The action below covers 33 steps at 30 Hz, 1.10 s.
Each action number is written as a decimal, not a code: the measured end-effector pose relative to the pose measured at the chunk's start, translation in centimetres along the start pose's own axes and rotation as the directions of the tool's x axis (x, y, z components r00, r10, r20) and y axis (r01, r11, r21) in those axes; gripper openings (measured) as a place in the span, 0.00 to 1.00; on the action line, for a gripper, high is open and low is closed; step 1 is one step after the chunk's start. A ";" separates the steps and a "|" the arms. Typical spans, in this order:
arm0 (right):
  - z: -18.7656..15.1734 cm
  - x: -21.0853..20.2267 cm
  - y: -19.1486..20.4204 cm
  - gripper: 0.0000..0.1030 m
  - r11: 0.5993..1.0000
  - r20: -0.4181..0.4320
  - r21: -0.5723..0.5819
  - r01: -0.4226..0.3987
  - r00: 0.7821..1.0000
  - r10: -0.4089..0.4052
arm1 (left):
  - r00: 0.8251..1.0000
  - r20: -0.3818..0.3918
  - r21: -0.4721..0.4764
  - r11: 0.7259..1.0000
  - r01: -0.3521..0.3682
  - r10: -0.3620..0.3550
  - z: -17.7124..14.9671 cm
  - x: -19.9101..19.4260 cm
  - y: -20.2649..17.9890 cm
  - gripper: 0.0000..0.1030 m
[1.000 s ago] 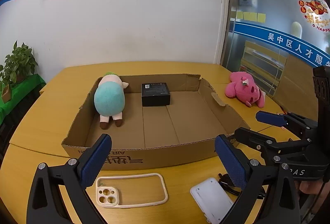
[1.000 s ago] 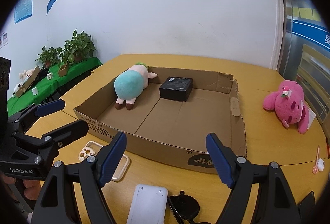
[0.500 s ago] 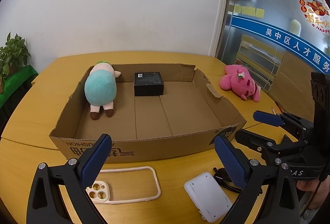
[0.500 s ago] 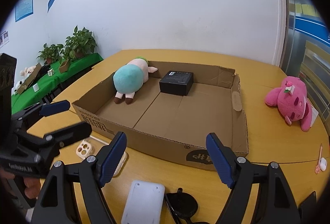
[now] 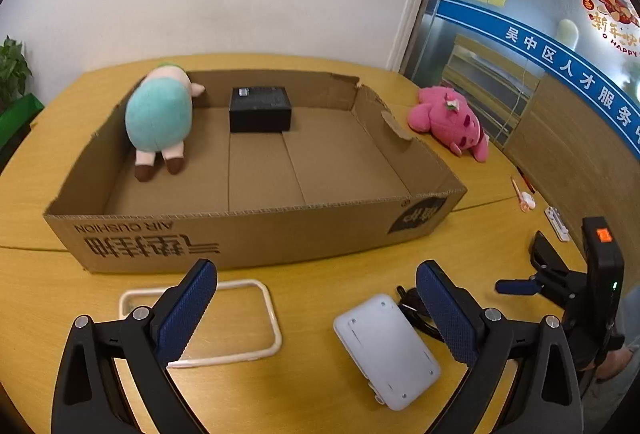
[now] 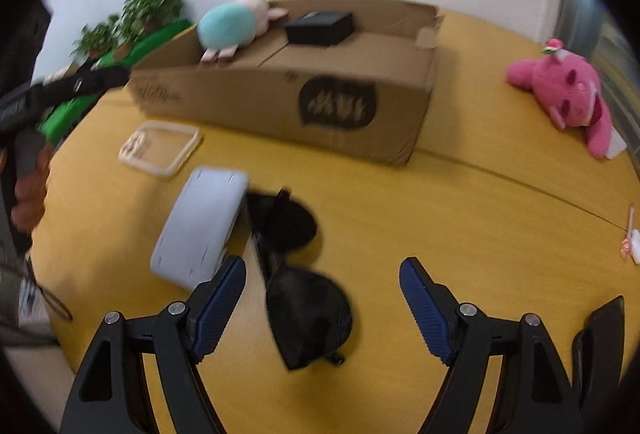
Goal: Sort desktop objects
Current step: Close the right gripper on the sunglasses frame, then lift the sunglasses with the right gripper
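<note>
R gripper (image 6: 320, 298) is nearest the work: jaws wide apart, nothing between the pads, pointing down at the sunglasses (image 6: 296, 266) lying folded on the table (image 6: 400, 202), directly in front of it. Prob. the next pick. Judging by looks: light, thin plastic frame, lenses slick and easy to scratch, arms springy. Best hold is across the bridge or frame edge, not flat on a lens; a hard squeeze could flex or pop it.

L gripper (image 5: 316, 310) is also spread open and empty, over the gap between the phone case (image 5: 200, 318) and the white box (image 5: 386, 348). Case looks like soft bendy rubber w/ an open middle, so pinch one rim. White box seems rigid and smooth, fairly wide for the jaws; take it across the short sides.

Farther back, the cardboard box (image 5: 256, 234) already holds a blue plush (image 5: 160, 122) and a small black box (image 5: 260, 109). Pink plush (image 5: 450, 122) lies outside it, to the right: soft, light, grab anywhere.

Hard to read: R view is motion-blurred, sunglasses' hinge detail is lost and one end touches or tucks under the white box, can't tell which. In L view the sunglasses are mostly hidden behind the pad. Small pink-and-white bits at the far right edge are too small to name.
</note>
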State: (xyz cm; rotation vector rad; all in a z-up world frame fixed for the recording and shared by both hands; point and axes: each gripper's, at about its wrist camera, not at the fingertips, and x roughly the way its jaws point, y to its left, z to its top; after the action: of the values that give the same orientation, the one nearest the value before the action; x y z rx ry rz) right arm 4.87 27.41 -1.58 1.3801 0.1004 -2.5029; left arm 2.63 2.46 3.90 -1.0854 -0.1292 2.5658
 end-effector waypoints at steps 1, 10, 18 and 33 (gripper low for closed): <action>-0.3 0.2 0.5 0.77 1.000 -0.006 -0.017 -0.004 1.000 0.004 | 1.000 -0.006 0.002 1.000 0.001 -0.001 -0.1 0.1 -0.1 0.98; -0.8 3.6 0.7 0.74 0.998 -0.061 0.014 -0.061 0.996 0.061 | 0.999 -0.028 0.003 1.000 0.014 -0.014 -1.5 0.2 -0.8 0.98; -1.8 2.8 3.2 0.51 1.000 -0.079 0.013 -0.019 0.997 0.020 | 0.990 -0.082 -0.046 0.993 0.108 -0.112 -1.9 1.5 -1.6 0.98; -3.7 1.4 -0.5 0.50 0.902 0.042 0.402 -0.160 0.987 0.157 | 0.915 -0.235 -0.144 0.942 0.302 -0.329 -2.5 4.9 -4.7 0.91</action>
State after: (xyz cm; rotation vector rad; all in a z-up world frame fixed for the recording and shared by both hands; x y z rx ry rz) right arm 7.02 28.29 -4.81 1.4532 -0.5424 -2.4782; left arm 2.57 8.45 -0.18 -1.3069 -0.3482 2.1329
